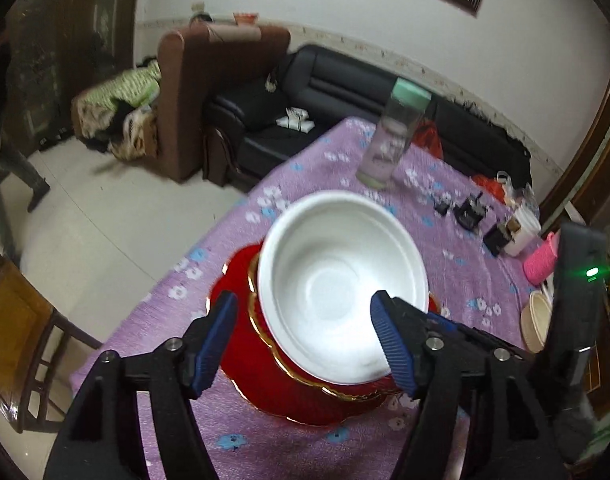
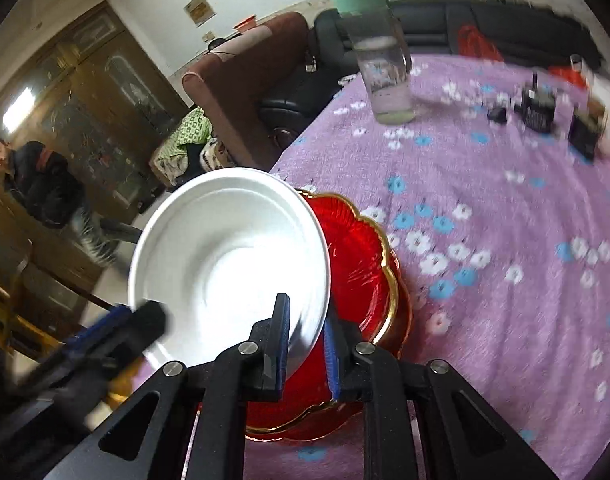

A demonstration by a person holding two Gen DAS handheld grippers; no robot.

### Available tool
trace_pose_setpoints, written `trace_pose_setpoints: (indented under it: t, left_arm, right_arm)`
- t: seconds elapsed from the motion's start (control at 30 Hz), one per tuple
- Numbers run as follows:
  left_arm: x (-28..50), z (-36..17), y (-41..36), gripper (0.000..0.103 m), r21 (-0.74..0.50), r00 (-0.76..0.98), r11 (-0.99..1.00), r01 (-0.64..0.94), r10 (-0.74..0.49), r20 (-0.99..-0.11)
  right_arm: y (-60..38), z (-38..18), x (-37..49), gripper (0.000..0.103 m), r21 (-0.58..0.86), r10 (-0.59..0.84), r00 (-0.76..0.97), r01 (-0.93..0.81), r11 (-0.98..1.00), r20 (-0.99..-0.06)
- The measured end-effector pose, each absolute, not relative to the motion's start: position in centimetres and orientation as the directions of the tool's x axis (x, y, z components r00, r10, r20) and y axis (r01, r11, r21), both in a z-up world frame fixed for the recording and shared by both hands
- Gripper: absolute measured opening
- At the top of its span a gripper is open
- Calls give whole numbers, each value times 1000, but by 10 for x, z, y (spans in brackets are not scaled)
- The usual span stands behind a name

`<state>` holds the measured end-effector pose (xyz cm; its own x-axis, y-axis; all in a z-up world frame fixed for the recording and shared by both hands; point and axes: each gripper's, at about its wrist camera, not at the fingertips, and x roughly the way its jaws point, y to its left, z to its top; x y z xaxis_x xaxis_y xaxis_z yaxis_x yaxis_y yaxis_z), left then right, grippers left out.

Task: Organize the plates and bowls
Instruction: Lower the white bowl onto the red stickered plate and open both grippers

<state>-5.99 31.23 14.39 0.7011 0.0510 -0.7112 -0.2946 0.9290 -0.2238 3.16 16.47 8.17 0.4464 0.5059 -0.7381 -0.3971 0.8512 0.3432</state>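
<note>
**A:** so where's the white bowl point(image 2: 229, 256) sitting right now?

**B:** tilted on top of the red gold-rimmed plates point(image 2: 357, 264), near the edge of the purple flowered tablecloth point(image 2: 505, 208). The right gripper point(image 2: 307, 344) has its jaws pinched tight on the bowl's near rim.

**A:** and the left gripper point(image 1: 305, 340)?

**B:** jaws spread wide, one finger each side of the bowl's near edge, not pressing on it. Nothing held.

**A:** anything else nearby?

**B:** a clear bottle with a green lid point(image 2: 379, 56) stands further back, well apart.
</note>
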Motion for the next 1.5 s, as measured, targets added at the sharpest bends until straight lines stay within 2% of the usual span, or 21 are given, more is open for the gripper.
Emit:
trace_pose_setpoints:
  t: [0.2, 0.27, 0.4, 0.5, 0.57, 0.63, 0.8, 0.97, 1.1, 1.13, 1.37, 1.5]
  left_arm:
    - [-94, 171, 309, 83, -243, 788, 912, -331, 126, -602]
    - [-103, 176, 308, 90, -260, 807, 904, -339, 137, -574]
    - [-110, 182, 304, 92, -253, 820, 900, -356, 171, -546]
    - [-116, 186, 297, 92, -235, 829, 903, -360, 194, -525]
    - [-121, 188, 293, 92, -221, 838, 906, -361, 211, -504]
    - [-123, 188, 288, 92, -206, 838, 911, -356, 214, -503]
    - [-126, 184, 269, 92, -203, 847, 926, -318, 182, -499]
    - [-126, 181, 234, 92, -153, 854, 952, -263, 156, -497]
    - [-125, 178, 200, 92, -77, 857, 965, -249, 182, -483]
    - [-124, 176, 193, 96, -61, 856, 968, -244, 186, -483]
    - [-97, 151, 138, 98, -40, 803, 993, -114, 68, -592]
    - [-87, 138, 113, 98, -28, 767, 998, -57, 26, -641]
  right_arm:
    - [167, 86, 27, 17, 295, 463, 490, -384, 875, -738]
    - [164, 87, 27, 18, 324, 482, 483, -375, 868, -731]
    - [154, 100, 14, 20, 370, 534, 515, -391, 843, -671]
    - [138, 116, -6, 35, 359, 542, 595, -407, 840, -593]
    - [124, 125, -20, 54, 345, 535, 653, -409, 845, -537]
    - [113, 131, -33, 60, 321, 522, 698, -413, 853, -490]
    - [80, 130, -54, 61, 279, 468, 768, -379, 883, -438]
    - [41, 118, -59, 61, 299, 418, 786, -307, 903, -455]
    - [1, 105, -59, 61, 323, 361, 806, -223, 920, -470]
    - [-6, 104, -60, 61, 327, 348, 808, -205, 923, -476]
    - [-66, 102, -70, 61, 307, 222, 857, -79, 948, -465]
    - [-92, 91, -61, 61, 330, 190, 848, -19, 944, -495]
